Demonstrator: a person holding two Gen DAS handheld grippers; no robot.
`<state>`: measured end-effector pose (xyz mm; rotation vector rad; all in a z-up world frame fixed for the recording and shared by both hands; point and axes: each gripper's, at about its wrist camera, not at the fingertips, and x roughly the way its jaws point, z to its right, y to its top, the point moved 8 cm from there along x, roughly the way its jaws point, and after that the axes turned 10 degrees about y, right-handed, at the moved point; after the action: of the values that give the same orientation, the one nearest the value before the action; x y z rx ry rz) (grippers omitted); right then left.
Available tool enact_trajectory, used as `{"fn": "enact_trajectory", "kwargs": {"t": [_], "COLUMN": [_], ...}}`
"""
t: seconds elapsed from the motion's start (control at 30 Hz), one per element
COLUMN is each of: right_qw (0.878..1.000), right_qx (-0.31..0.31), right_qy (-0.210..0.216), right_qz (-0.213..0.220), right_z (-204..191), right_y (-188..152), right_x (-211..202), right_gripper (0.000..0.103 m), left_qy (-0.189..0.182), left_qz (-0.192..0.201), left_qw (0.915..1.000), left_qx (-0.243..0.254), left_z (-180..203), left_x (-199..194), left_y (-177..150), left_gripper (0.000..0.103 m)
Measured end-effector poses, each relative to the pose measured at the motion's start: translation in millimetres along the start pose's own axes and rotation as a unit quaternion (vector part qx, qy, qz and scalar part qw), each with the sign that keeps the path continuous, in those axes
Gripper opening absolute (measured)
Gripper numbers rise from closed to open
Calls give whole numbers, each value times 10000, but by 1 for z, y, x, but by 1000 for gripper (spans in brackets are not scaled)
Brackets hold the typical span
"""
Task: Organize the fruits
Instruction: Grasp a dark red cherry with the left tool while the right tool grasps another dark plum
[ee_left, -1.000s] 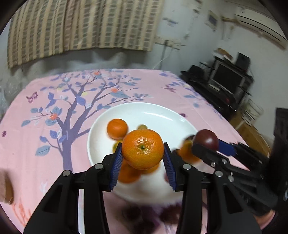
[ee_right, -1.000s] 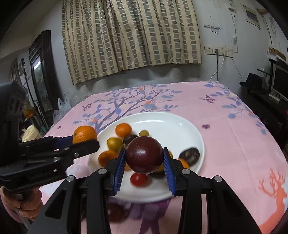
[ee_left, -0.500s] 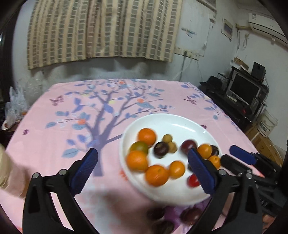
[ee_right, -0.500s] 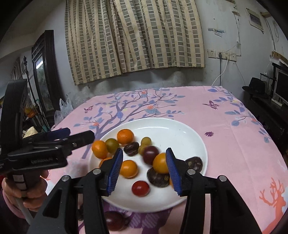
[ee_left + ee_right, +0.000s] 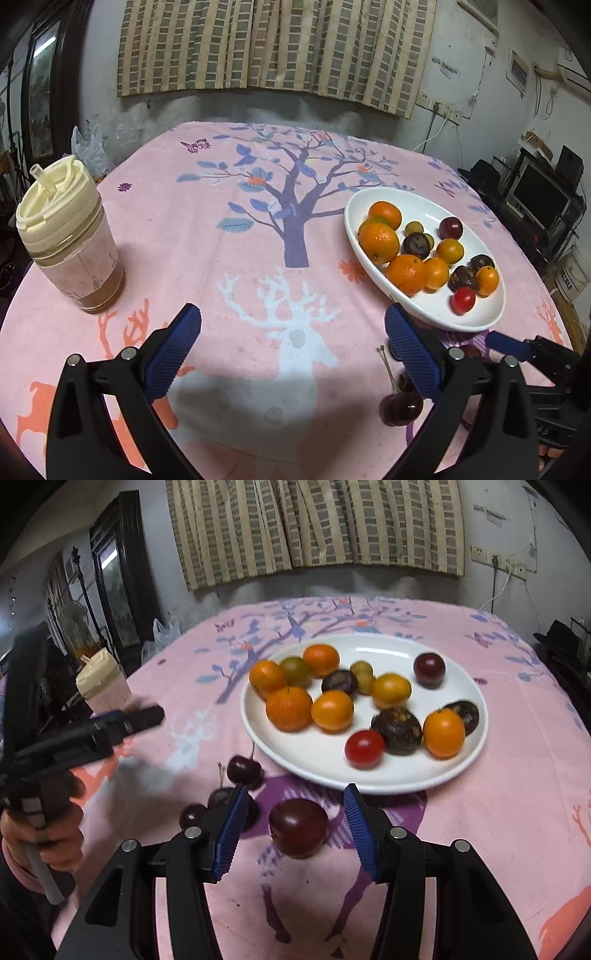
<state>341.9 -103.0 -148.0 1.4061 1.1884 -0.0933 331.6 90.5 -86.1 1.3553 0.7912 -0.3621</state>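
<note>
Most of the fruit sits on the white plate (image 5: 476,738): several oranges, among them the big one at the near-left rim (image 5: 289,708), a smaller yellow-orange one beside it (image 5: 332,711), a red tomato-like fruit (image 5: 364,748), dark wrinkled fruits (image 5: 396,730), and a dark plum near the far edge (image 5: 428,670). I judge the plate about full and the job well past halfway.

Left on the pink tablecloth, on the near side of the plate: one dark red plum (image 5: 298,828) and three cherries (image 5: 243,770), (image 5: 221,798), (image 5: 192,815), clustered just to the plum's left.

My right tongs (image 5: 291,825) straddle the loose plum. The jaws have just been opening; the plum lies between them, and both blue pads stand clear of it with a gap on each side, so nothing is gripped yet.

My left tongs (image 5: 291,350) are spread wide and empty, with only tablecloth between the pads. A cherry with its stem (image 5: 400,408) lies by the right-hand jaw, partly hidden behind it.

Off-task: a lidded tumbler (image 5: 70,240) at the table's left side, well apart from the fruit.

Remaining, as I judge it: the plum and the cherries.
</note>
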Motion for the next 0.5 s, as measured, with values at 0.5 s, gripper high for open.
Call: {"fn": "enact_trajectory", "kwargs": {"t": [0.5], "right_qw": [9983], "right_qx": [-172], "right_qy": [-223], "right_qz": [-506], "right_z": [7], "right_y": [-19], "right_x": [27], "right_gripper": [46], "left_qy": [-180], "left_qz": [27], "left_qw": [9998], "left_qx": [-15], "left_z": [5], "left_x": [-9], "left_y": [3], "left_gripper": [98]}}
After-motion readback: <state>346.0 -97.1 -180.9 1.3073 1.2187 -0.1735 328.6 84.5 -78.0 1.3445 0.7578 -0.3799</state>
